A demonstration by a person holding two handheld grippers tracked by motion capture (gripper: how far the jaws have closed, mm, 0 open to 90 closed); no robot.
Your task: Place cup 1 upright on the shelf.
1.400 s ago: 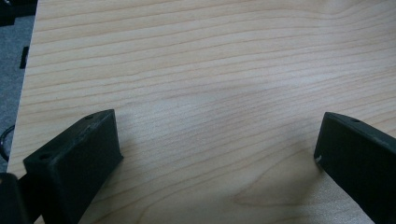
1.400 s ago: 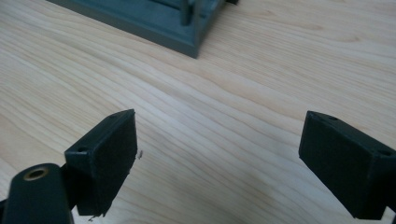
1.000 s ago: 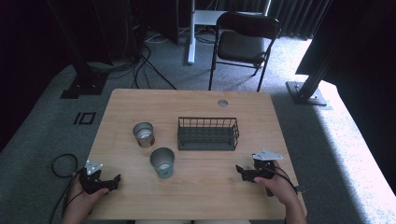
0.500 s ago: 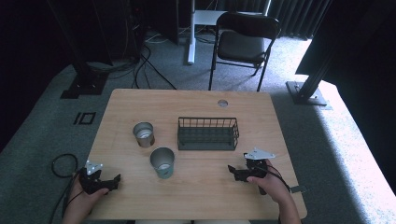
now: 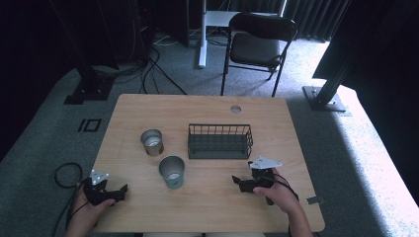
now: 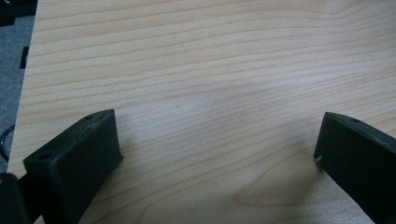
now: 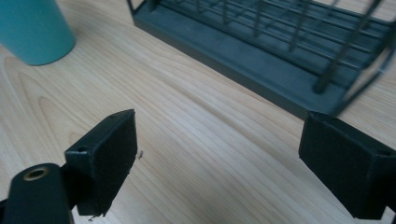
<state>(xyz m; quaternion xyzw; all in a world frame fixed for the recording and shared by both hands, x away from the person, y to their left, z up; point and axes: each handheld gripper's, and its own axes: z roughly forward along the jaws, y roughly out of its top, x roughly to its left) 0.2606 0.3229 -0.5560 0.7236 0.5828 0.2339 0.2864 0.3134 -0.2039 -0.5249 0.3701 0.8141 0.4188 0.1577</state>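
Note:
A dark wire basket (image 5: 220,140) stands at the middle of the wooden table (image 5: 207,108). To its left is a grey cup (image 5: 152,142), and a teal cup (image 5: 172,172) stands nearer the front. My left gripper (image 5: 121,193) rests at the front left corner, open over bare wood (image 6: 210,93), with nothing between its jaws. My right gripper (image 5: 238,183) lies in front of the basket's right end, pointing left, open and holding nothing. In the right gripper view, my right gripper (image 7: 219,158) faces the basket's base (image 7: 261,51), with the teal cup (image 7: 32,28) at the upper left.
A round cable hole (image 5: 235,109) sits near the table's far edge. A black chair (image 5: 259,44) stands behind the table, beside a white post (image 5: 201,34). Cables (image 5: 64,173) lie on the carpet at the left, and a dark stand base (image 5: 323,96) is at the right.
My right gripper has slid left along the front of the table, from near the right edge to in front of the basket. The left gripper has stayed put.

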